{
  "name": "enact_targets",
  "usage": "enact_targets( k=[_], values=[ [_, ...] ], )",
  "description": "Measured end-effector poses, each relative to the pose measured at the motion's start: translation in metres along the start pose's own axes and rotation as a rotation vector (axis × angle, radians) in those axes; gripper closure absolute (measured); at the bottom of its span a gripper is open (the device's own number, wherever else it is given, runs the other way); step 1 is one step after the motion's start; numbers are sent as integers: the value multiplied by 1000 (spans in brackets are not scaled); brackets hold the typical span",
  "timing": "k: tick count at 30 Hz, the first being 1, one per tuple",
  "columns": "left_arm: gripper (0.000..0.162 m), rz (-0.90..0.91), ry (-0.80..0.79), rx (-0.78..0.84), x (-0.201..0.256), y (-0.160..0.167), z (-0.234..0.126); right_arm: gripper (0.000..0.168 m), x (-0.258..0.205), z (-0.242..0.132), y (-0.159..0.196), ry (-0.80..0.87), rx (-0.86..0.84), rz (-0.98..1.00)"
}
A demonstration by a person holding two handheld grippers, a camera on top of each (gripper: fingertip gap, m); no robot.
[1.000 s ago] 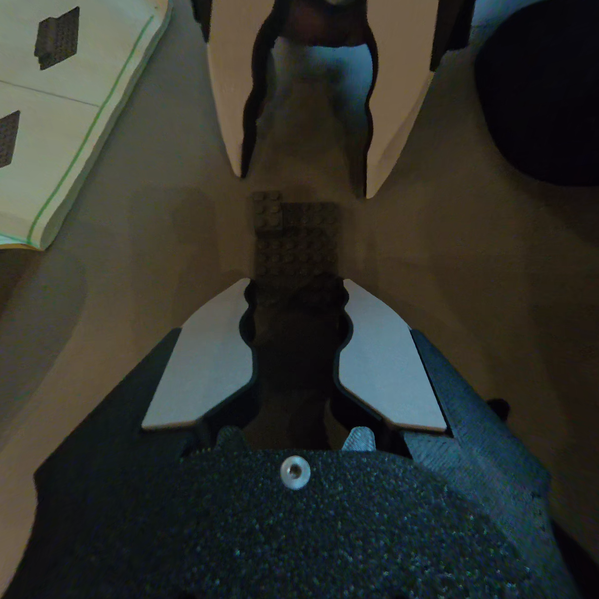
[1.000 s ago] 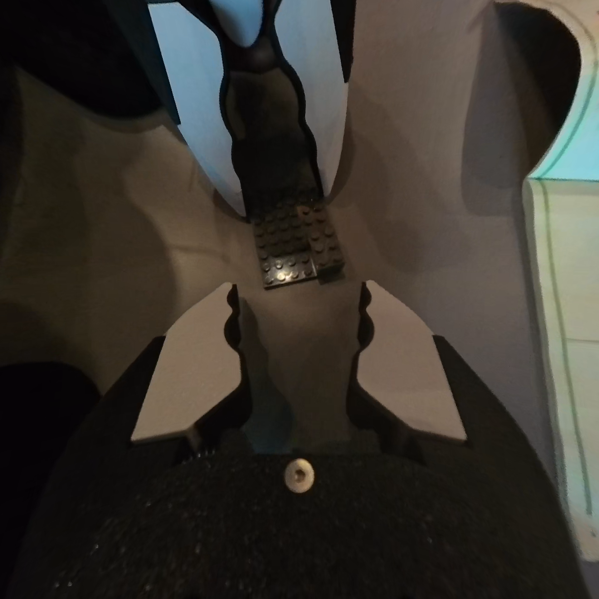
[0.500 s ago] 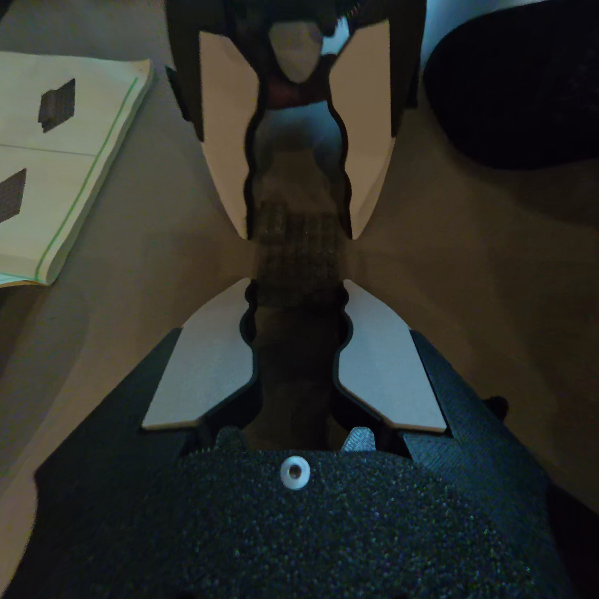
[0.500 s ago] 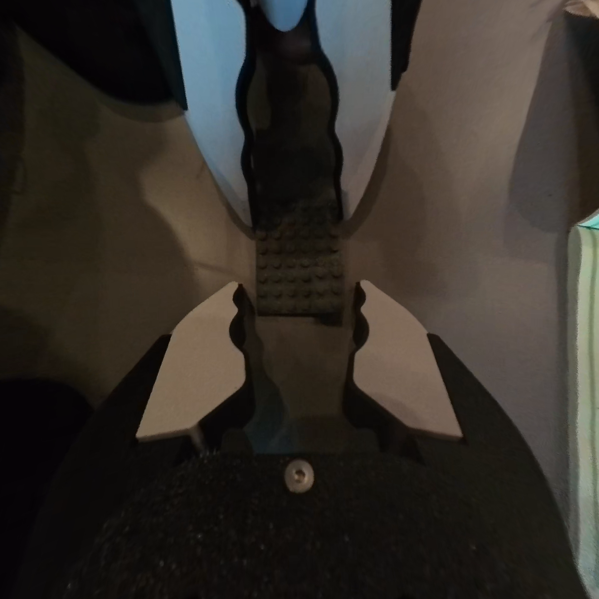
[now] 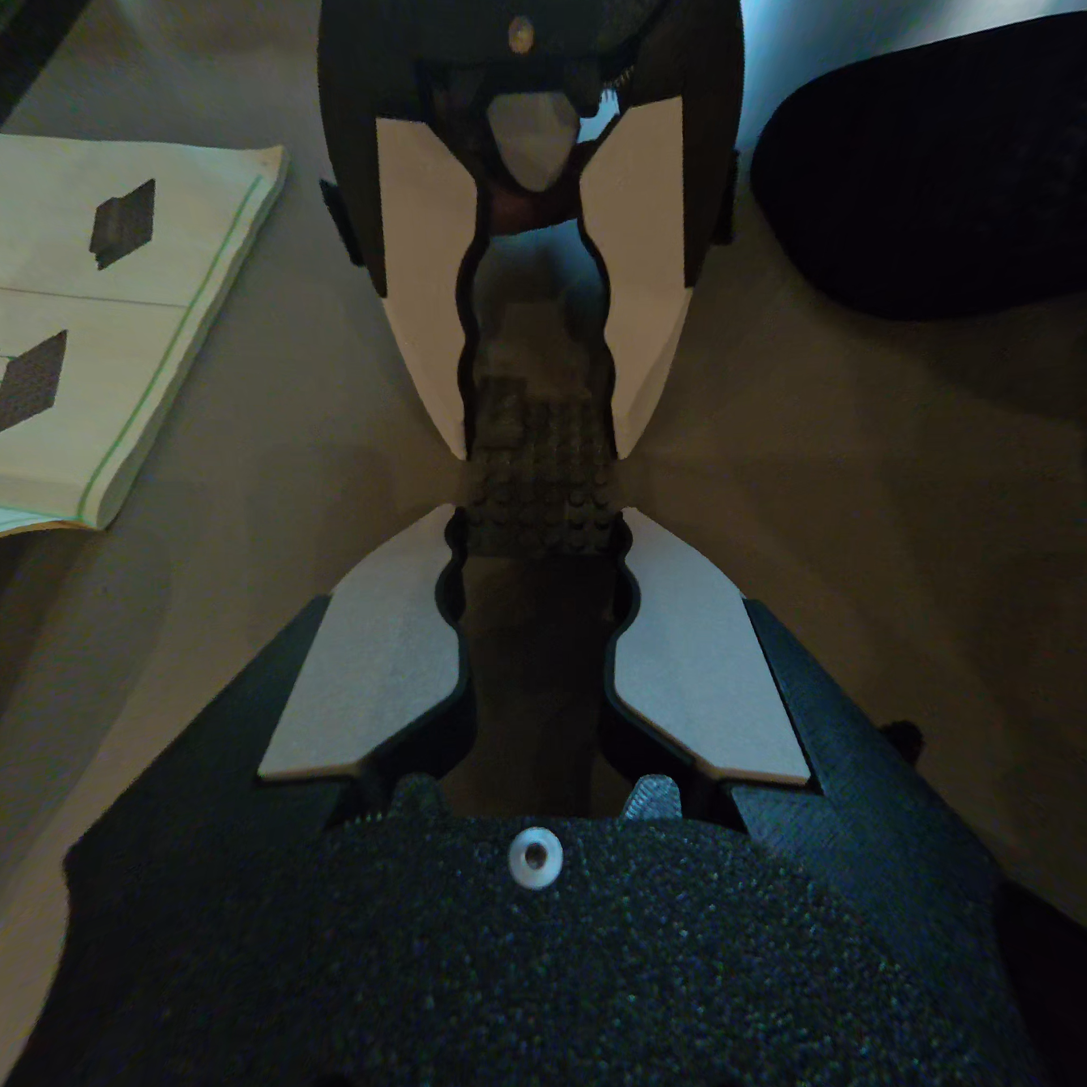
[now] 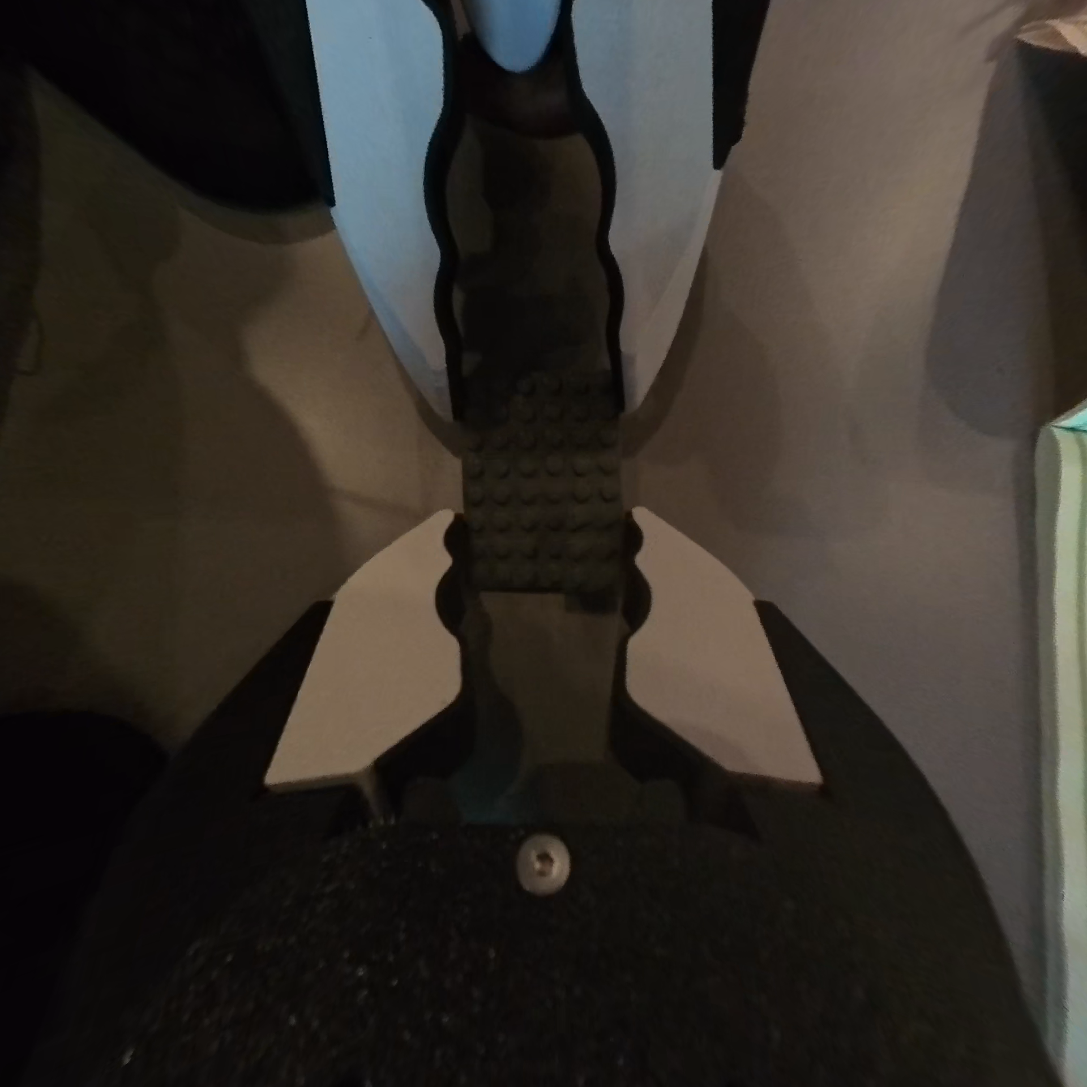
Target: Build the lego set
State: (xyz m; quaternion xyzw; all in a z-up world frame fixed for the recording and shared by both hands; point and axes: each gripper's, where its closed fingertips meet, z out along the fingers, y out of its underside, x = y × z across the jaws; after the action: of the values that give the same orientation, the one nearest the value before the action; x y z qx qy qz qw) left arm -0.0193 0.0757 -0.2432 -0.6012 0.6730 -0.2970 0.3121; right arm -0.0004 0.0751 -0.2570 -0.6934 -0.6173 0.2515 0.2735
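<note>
Plate (image 5: 538, 488): dark studded Lego plate, small brick on its far end, frame centre, flat on the table (image 5: 823, 529).
Left gripper (image 5: 536, 529): clamps the plate's near end.
Right gripper (image 6: 541, 547): grips the opposite end.
Booklet (image 5: 117, 329): upper left.

Both views dim, grainy. Cool bluish light from far side; table (image 5: 823, 529) in soft overlapping shadows. Plate (image 6: 544, 494) studs murky. Wide-angle bend at edges. Right view softer, booklet (image 5: 117, 329) brightest.
</note>
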Motion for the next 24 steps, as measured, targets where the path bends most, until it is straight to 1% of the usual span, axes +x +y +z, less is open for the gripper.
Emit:
enact_targets(
  k=[11, 15, 17, 20, 22, 24],
  values=[
    [113, -31, 18, 9, 0, 1, 1, 118, 0, -4, -1, -7, -61, -6],
    [103, -78, 40, 43, 2, -5, -5, 118, 2, -13, -3, -12, -72, -2],
    [99, -127, 60, 83, 2, -10, -11, 118, 3, -20, -5, -4, -65, 1],
    [99, -223, 82, 170, 0, -20, -21, 118, 4, -35, -11, 22, -49, 0],
    [103, -323, 102, 233, -2, -28, -27, 118, 5, -44, -17, 48, -40, -11],
    [104, -449, 158, 303, -1, -38, -32, 118, 3, -52, -24, 69, -32, -30]
  ],
)
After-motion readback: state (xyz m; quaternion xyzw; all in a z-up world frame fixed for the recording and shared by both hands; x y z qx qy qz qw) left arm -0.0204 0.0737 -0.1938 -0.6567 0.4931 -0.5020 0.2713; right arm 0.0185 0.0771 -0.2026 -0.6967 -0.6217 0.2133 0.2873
